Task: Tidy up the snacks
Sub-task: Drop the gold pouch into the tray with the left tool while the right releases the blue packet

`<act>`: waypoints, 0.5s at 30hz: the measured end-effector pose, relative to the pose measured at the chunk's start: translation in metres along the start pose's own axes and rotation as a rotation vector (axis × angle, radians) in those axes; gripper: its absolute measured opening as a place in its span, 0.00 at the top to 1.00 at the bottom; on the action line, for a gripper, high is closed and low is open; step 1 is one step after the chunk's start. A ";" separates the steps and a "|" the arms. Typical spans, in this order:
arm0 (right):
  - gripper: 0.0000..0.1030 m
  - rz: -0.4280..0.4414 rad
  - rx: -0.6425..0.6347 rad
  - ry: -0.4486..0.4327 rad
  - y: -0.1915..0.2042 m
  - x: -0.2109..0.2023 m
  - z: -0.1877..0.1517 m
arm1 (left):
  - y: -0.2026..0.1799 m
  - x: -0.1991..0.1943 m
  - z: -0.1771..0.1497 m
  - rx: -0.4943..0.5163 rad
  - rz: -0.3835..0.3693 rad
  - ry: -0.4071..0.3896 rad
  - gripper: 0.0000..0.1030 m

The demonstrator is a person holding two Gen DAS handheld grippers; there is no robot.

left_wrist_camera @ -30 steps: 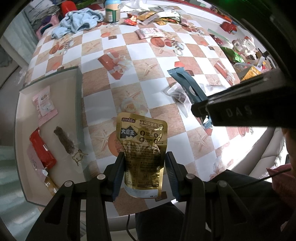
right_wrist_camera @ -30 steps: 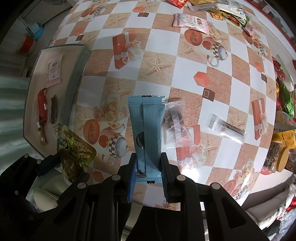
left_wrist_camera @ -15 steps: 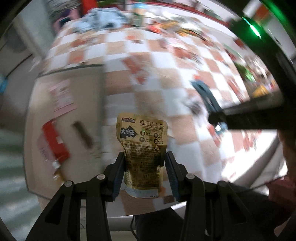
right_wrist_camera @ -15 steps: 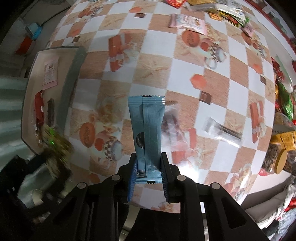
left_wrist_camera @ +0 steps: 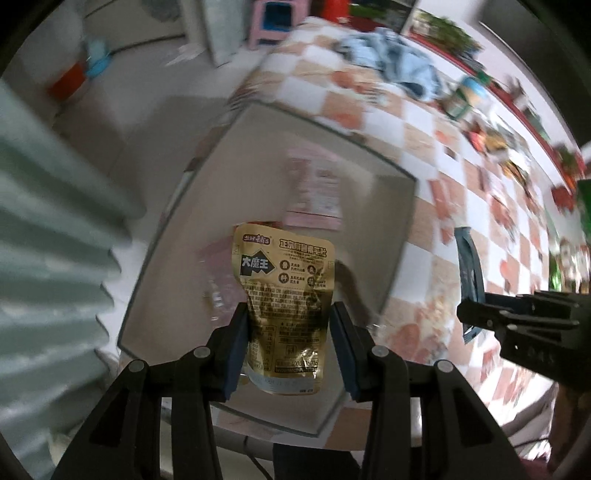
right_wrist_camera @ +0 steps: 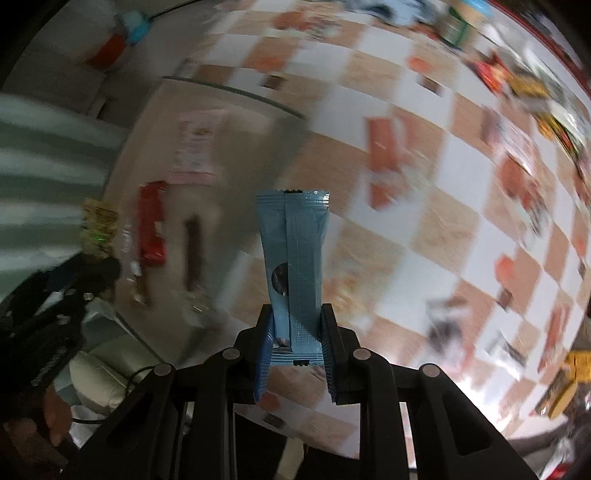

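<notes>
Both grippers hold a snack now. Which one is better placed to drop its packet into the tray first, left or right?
Left, probably. The left gripper holds the gold pouch directly over the tray. The right gripper holds the blue packet over the checkered tablecloth, beside the tray's edge.

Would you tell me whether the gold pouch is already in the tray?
Not yet: the gold pouch is clamped in the left gripper, above the tray.

Checkered tablecloth [right_wrist_camera: 436, 236]; pale floor [left_wrist_camera: 147, 66]; pink stool [left_wrist_camera: 271, 22].
</notes>
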State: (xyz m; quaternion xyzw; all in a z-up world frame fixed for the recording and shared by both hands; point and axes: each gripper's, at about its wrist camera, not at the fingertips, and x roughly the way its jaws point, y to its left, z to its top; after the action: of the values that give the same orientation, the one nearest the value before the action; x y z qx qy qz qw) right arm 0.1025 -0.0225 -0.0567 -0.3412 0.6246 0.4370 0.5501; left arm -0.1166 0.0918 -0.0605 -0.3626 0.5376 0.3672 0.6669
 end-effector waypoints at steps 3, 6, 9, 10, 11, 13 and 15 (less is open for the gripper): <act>0.76 0.025 -0.035 -0.002 0.022 0.004 0.015 | 0.010 0.006 0.003 -0.036 0.016 0.012 0.54; 0.76 0.041 -0.072 -0.001 0.043 0.012 0.027 | 0.018 0.012 0.004 -0.069 0.009 0.032 0.54; 0.76 0.045 -0.102 0.004 0.063 0.020 0.037 | 0.022 0.020 0.005 -0.084 0.011 0.050 0.54; 0.76 0.043 -0.108 0.007 0.066 0.024 0.040 | 0.023 0.022 0.005 -0.085 0.014 0.056 0.54; 0.76 0.039 -0.112 0.010 0.068 0.027 0.042 | 0.024 0.025 0.004 -0.084 0.017 0.063 0.54; 0.76 0.035 -0.113 0.020 0.072 0.034 0.047 | 0.027 0.029 0.005 -0.082 0.021 0.076 0.54; 0.76 0.032 -0.114 0.026 0.075 0.039 0.049 | 0.027 0.032 0.004 -0.079 0.028 0.082 0.50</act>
State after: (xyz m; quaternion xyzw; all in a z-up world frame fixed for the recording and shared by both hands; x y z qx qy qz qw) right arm 0.0478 0.0539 -0.0833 -0.3677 0.6110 0.4761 0.5147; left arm -0.1339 0.1115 -0.0943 -0.3958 0.5544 0.3823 0.6243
